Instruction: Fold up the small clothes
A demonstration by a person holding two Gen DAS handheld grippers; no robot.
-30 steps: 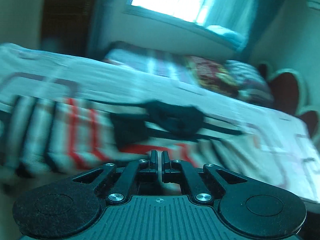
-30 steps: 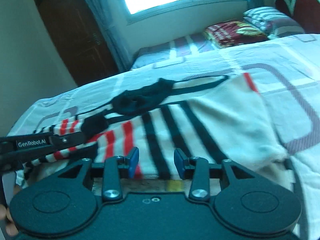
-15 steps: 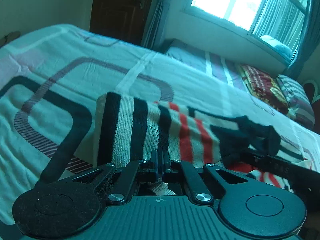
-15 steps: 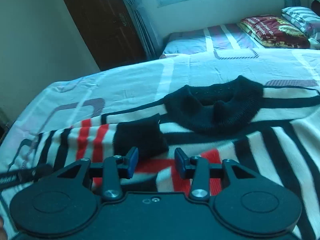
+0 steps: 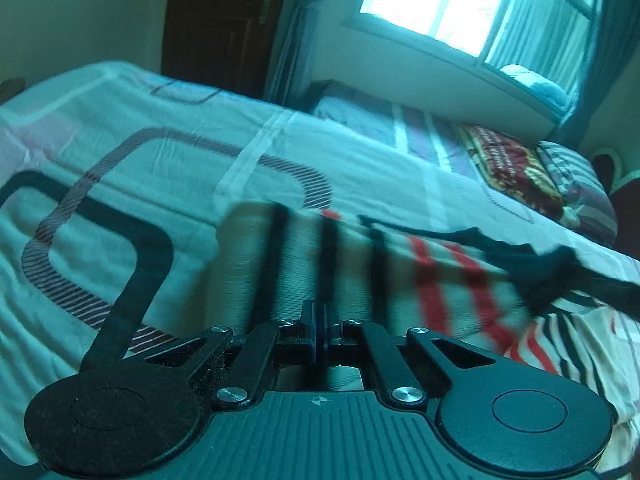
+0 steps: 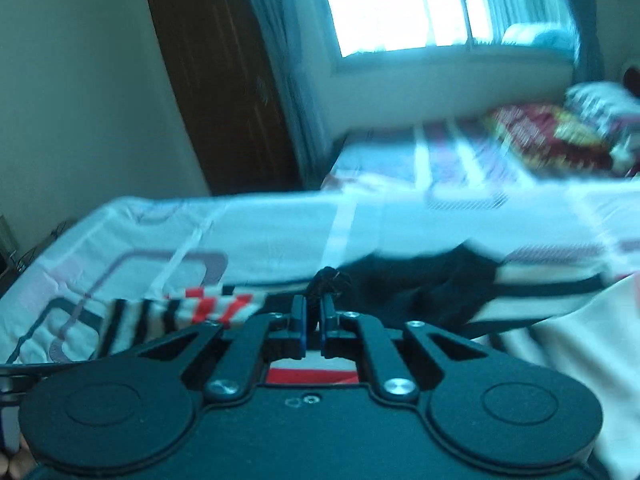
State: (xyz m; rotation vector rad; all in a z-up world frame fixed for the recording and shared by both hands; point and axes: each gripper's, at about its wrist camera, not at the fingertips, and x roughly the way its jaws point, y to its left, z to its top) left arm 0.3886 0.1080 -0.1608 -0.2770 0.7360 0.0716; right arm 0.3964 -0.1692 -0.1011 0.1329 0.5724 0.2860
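A knitted sweater (image 5: 432, 280) with cream, black and red stripes lies on the patterned bedsheet (image 5: 120, 140). Its black collar (image 5: 536, 268) sits to the right. My left gripper (image 5: 320, 316) is shut on the striped sleeve, which rises from the sheet up to the fingers. In the right wrist view my right gripper (image 6: 314, 304) is shut on the black cuff (image 6: 326, 278); a tuft of it sticks out above the fingertips. The striped sleeve (image 6: 180, 312) trails off to the left and the collar (image 6: 440, 280) lies just behind.
Folded blankets and pillows (image 5: 520, 168) are piled at the head of the bed on the right. A striped mattress (image 5: 400, 120) lies under the bright window (image 5: 440, 4). A dark wooden door (image 5: 224, 24) stands beyond the bed's far edge.
My right gripper has swung left over the sweater, closed its open jaws on the black cuff and risen. The left gripper stayed shut and swung left along the sleeve.
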